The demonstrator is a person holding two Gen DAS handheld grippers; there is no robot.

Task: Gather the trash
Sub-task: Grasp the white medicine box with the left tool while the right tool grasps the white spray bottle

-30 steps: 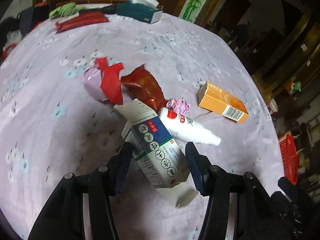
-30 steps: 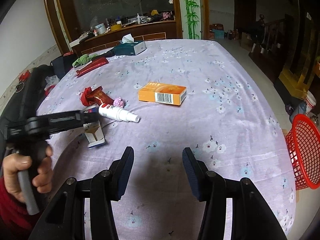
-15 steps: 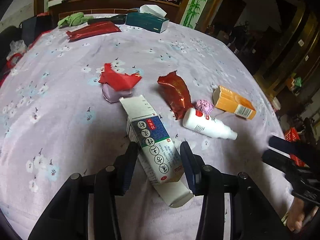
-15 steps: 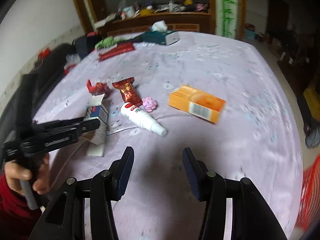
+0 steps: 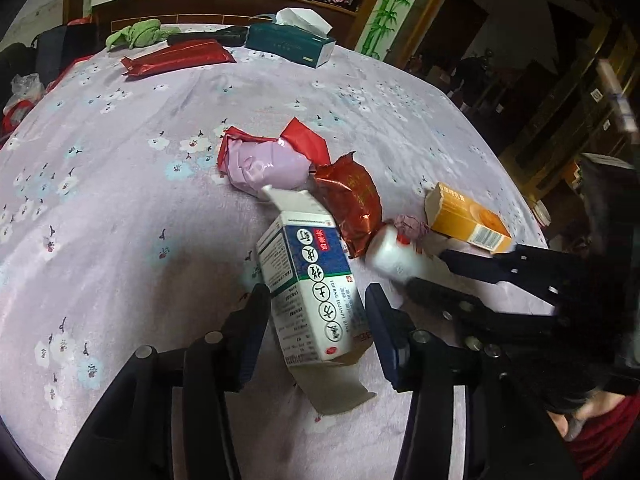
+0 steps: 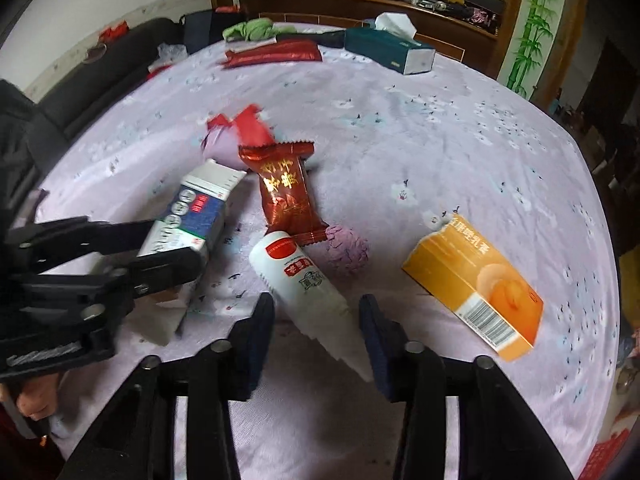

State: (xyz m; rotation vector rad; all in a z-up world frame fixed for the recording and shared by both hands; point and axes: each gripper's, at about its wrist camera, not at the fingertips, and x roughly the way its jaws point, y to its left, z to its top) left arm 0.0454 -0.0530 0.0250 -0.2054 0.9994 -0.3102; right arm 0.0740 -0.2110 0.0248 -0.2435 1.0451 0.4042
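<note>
A white and blue carton (image 5: 310,280) with open flaps lies on the lilac flowered tablecloth. My left gripper (image 5: 318,314) straddles its near end, fingers apart on both sides; in the right wrist view the left gripper (image 6: 160,246) shows around the carton (image 6: 192,216). A white bottle (image 6: 304,280) lies between the open fingers of my right gripper (image 6: 316,316); the fingers do not press on it. A dark red wrapper (image 6: 286,192), a pink crumpled ball (image 6: 346,246), a pink and red wrapper (image 5: 266,164) and an orange box (image 6: 476,288) lie nearby.
At the far side of the table lie a teal tissue box (image 5: 290,42), a long red packet (image 5: 176,56) and a green cloth (image 5: 136,36). A red basket edge (image 6: 608,448) shows at the lower right, off the table. A dark sofa (image 6: 92,92) stands left.
My right gripper has moved in over the table until the white bottle lies between its fingers. My left gripper stays around the carton, which has turned a little.
</note>
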